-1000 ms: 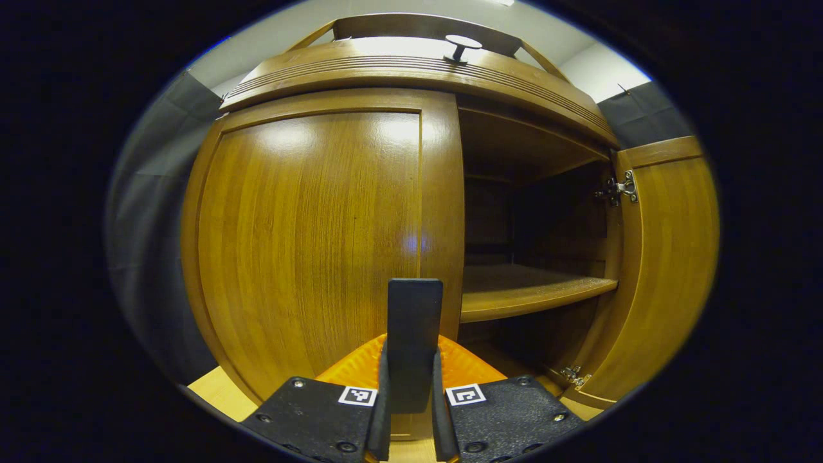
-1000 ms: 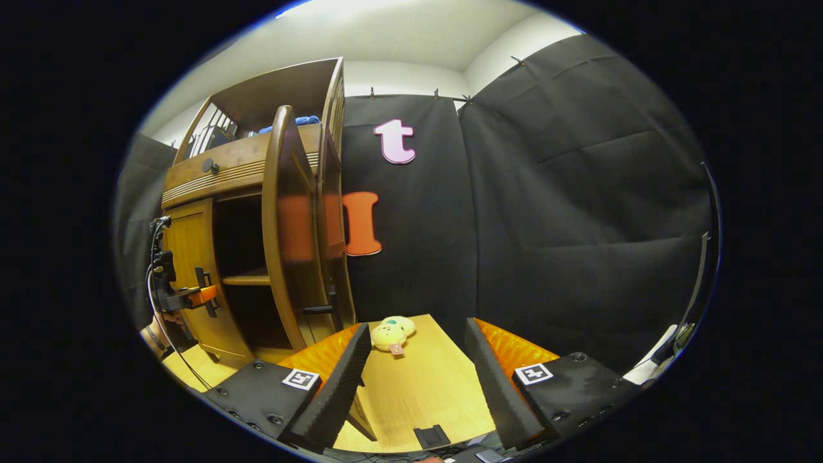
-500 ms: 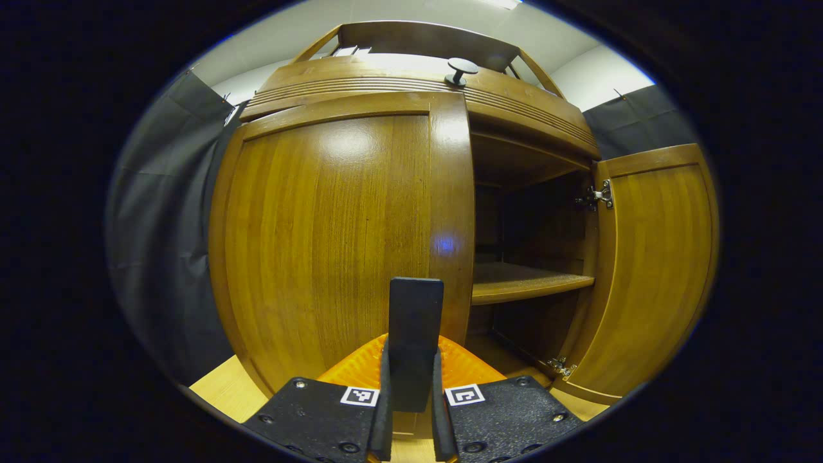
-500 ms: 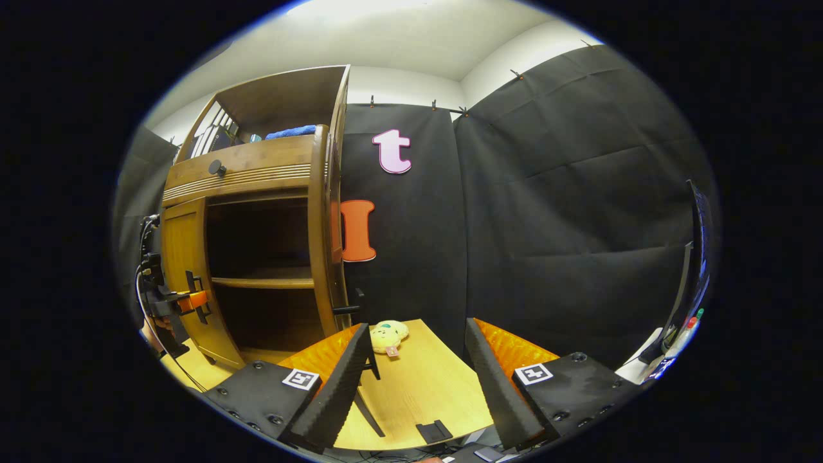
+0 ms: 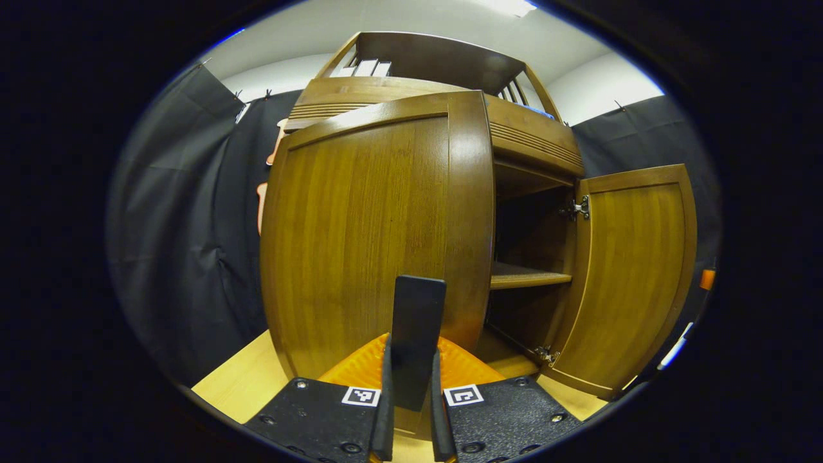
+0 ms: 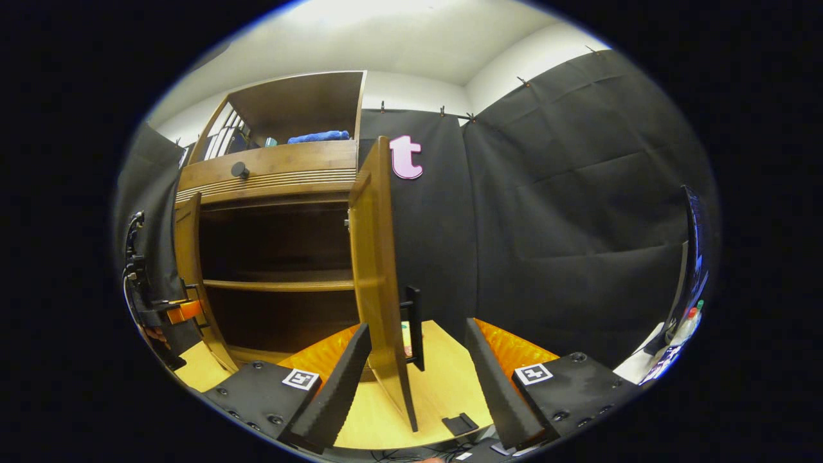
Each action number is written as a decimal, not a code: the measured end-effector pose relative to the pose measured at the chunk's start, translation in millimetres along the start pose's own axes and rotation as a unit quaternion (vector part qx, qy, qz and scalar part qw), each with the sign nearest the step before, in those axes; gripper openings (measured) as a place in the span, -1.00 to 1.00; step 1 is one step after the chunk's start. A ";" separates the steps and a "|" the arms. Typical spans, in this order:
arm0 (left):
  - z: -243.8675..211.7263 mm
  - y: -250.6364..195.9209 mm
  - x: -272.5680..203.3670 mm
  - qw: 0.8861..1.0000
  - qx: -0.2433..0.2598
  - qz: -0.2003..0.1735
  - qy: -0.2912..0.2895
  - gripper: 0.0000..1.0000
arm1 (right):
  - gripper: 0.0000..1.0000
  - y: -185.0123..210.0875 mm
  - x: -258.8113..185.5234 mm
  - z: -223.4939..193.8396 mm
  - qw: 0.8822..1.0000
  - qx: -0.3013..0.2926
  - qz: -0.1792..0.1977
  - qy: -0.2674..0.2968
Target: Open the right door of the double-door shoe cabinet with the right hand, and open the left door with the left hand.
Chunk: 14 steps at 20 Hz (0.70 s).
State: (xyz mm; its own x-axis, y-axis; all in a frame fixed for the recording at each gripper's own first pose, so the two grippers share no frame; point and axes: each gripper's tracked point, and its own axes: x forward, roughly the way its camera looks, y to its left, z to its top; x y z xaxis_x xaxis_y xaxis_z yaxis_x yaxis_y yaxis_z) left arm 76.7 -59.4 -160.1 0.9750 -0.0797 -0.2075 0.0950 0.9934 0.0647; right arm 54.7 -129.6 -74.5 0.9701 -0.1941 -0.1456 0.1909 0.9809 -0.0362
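In the left gripper view the wooden shoe cabinet's left door (image 5: 366, 231) stands partly swung out. My left gripper (image 5: 413, 392) is shut on its dark upright handle (image 5: 419, 308). Beyond it, the right door (image 5: 633, 276) hangs wide open and an inner shelf (image 5: 528, 278) shows. In the right gripper view the right door (image 6: 375, 257) stands edge-on just ahead of my right gripper (image 6: 416, 326), which is open. That door's dark handle (image 6: 415, 334) lines up between the fingers and neither finger touches it. The left gripper (image 6: 177, 312) shows far left at the left door (image 6: 188, 257).
The cabinet stands on a light wooden tabletop (image 6: 443, 392). Above the doors runs a drawer with a round knob (image 6: 239, 170), and a blue cloth (image 6: 319, 136) lies on the upper shelf. A monitor (image 6: 694, 257) stands at the right edge. Black cloth walls close in behind.
The left door has swung further out with my left gripper on its handle. The right gripper's view has shifted, so the open right door now stands edge-on before its fingers and hides the plush toy.
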 end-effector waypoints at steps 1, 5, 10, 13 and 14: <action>0.4 3.7 -5.8 1.000 -0.003 0.001 -0.001 -0.55 | 0.90 6.7 -2.0 -0.5 1.000 0.003 0.003 0.000; 4.1 27.0 -37.1 1.000 -0.010 0.017 -0.009 -0.53 | 0.90 27.0 -7.6 -2.1 1.000 0.008 0.015 0.000; 8.1 53.1 -65.5 1.000 -0.012 0.023 -0.009 -0.55 | 0.90 42.3 -15.7 0.8 1.000 0.010 0.021 -0.009; 8.8 69.3 -75.2 0.999 -0.023 0.022 -0.011 -0.55 | 0.90 44.4 -19.8 -0.9 1.000 0.007 0.015 -0.009; 8.9 75.5 -80.9 0.999 -0.022 0.027 -0.014 -0.57 | 0.90 45.1 -20.8 -1.1 1.000 0.006 0.013 -0.010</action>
State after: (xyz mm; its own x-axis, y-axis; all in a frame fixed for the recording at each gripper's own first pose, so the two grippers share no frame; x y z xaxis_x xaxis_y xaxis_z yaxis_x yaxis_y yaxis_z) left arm 6.9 21.3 -129.8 0.9837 -0.0274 -0.1777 0.0335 0.9990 0.0311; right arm 43.0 -81.4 -74.2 0.9777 -0.1677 -0.1265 0.1664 0.9858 -0.0210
